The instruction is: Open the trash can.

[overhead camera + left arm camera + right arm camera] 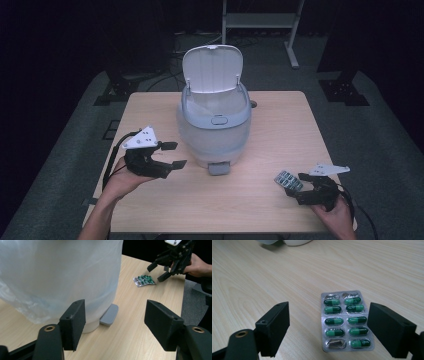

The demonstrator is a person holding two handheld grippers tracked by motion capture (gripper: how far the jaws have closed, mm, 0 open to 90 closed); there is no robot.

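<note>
Apparently unlabelled, blister pack [346, 321] lies between spread tongs [339, 330].

Two black handheld grippers on show here, each built from angular matte plastic. The left gripper [172, 155] carries a pale grey three-cornered plate dotted with small dark screws, and a thin black cable loops off its back. The right gripper [296, 183] wears the same grey plate, cable trailing behind. Up close, the fingers [74, 322] are chunky rectangular black blocks with tiny holes, hinged on arms bearing brass-coloured ringed eyelets. The person's forearms are bare, no sleeves visible.
</note>
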